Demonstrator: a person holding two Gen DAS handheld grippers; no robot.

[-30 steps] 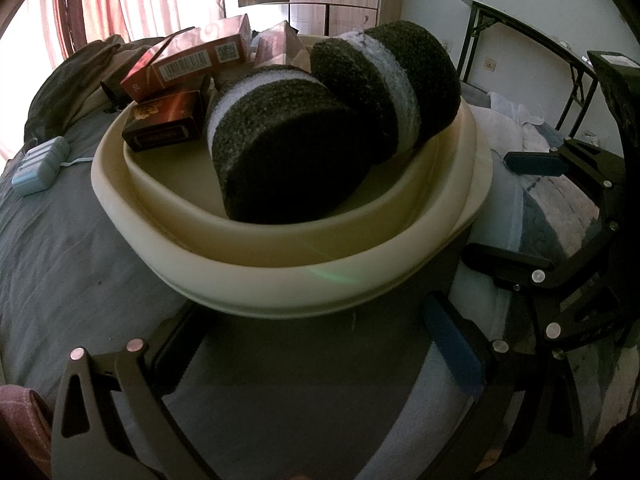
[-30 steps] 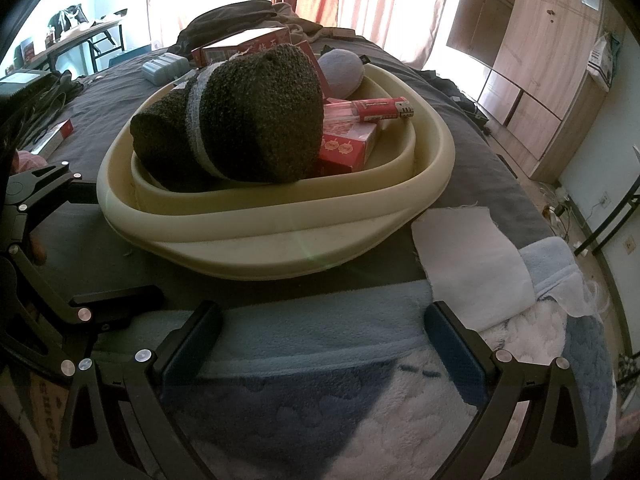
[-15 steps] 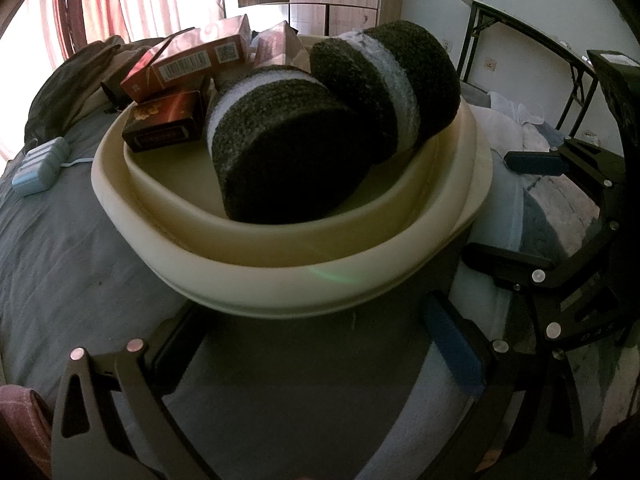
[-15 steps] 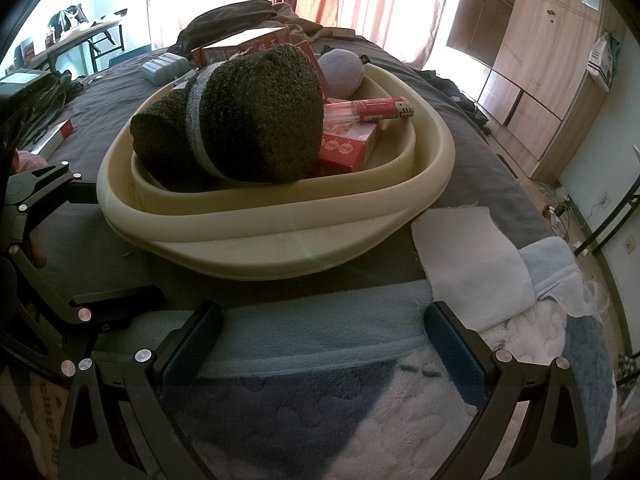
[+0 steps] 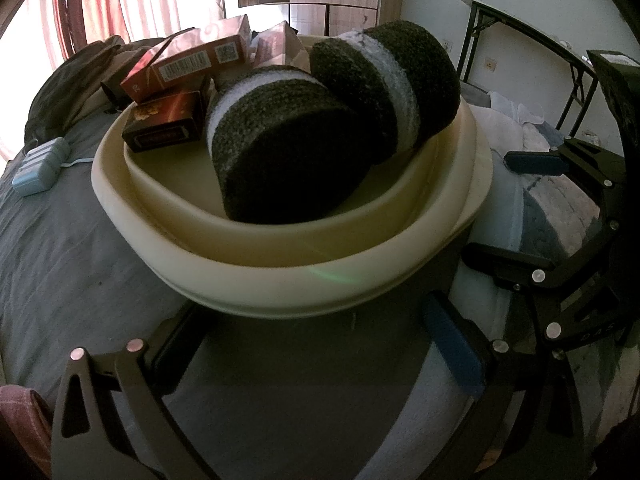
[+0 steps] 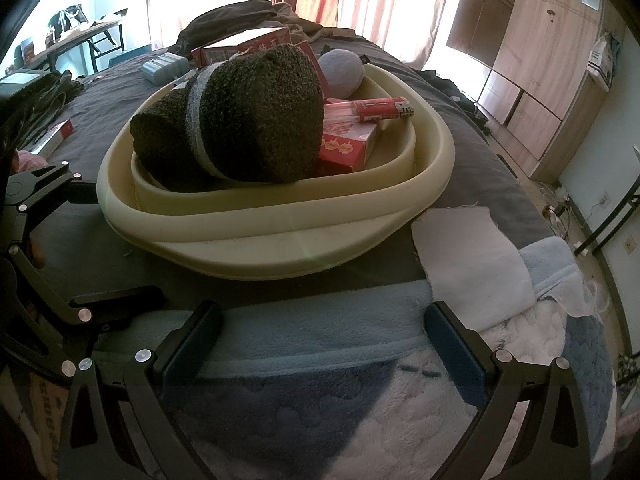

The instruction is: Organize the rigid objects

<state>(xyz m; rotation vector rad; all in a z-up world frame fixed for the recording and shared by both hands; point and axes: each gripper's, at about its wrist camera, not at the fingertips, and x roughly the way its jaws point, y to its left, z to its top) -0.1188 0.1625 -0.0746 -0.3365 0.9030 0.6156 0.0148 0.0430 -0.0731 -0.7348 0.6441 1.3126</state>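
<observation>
A cream basin (image 5: 304, 284) (image 6: 280, 240) sits on the bed just ahead of both grippers. Inside lie two dark knitted cylinders with pale bands (image 5: 288, 148) (image 6: 256, 120), red and brown boxes (image 5: 188, 64) (image 6: 348, 144), a red lighter (image 6: 380, 108) and a grey ball (image 6: 342, 72). My left gripper (image 5: 312, 344) is open, low over the grey sheet before the basin's near rim, holding nothing. My right gripper (image 6: 320, 344) is open too, over the blue towel, empty. Each view shows the other gripper at its side edge.
A pale blue case (image 5: 38, 166) (image 6: 164, 66) lies on the grey sheet beyond the basin. A white cloth (image 6: 464, 256) and fluffy blue-white blanket (image 6: 360, 420) cover the near right of the bed. A small red box (image 6: 60, 132) lies at left. Wardrobe and folding tables stand around.
</observation>
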